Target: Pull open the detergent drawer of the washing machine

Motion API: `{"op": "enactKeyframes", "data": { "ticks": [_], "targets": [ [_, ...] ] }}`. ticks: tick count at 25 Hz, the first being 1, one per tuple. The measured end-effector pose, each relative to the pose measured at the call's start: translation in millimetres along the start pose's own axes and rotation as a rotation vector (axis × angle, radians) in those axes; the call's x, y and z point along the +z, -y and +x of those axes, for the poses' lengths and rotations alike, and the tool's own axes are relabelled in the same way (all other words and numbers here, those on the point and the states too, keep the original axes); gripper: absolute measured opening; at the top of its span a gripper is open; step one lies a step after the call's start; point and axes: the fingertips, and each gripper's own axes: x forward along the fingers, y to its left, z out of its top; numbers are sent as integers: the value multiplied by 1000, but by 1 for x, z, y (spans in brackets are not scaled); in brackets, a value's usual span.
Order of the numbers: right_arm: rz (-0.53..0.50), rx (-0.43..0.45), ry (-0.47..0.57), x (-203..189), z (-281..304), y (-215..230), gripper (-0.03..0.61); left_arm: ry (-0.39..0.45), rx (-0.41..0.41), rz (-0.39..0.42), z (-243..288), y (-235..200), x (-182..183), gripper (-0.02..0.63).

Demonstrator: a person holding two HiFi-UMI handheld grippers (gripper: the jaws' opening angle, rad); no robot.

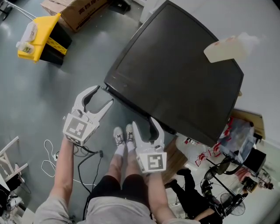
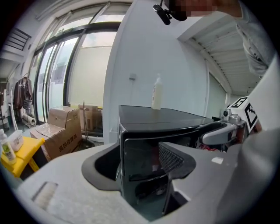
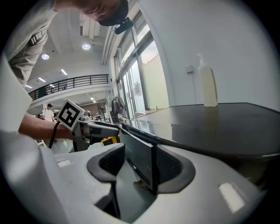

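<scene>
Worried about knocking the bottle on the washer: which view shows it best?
Right gripper view: the bottle stands large, upright, pump visible. Left gripper view shows it smaller; head view, from above, blurs it.

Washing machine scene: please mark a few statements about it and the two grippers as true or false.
1. A white bottle stands on top of the washing machine. True.
2. The left gripper is shut on the bottle. False: its jaws stand apart at the machine's front corner, far from the bottle.
3. The right gripper has its jaws apart. True.
4. The yellow stand is on top of the machine. False: it stands on the floor, near a cardboard box.
</scene>
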Motion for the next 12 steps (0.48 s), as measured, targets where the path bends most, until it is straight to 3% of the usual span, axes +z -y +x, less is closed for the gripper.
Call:
{"op": "enactKeyframes", "data": {
  "ticks": [6,11,12],
  "targets": [
    [-17,22,-6,-2,4,-2,217,-30,-11,63,5,3,-6,245],
    [-28,-36,-12,-4,3,11,97,-24,-5,71,4,1,-7,224],
    [-30,-38,-11,-3,3,11,97,-20,0,72,4,1,-7,224]
  ]
}}
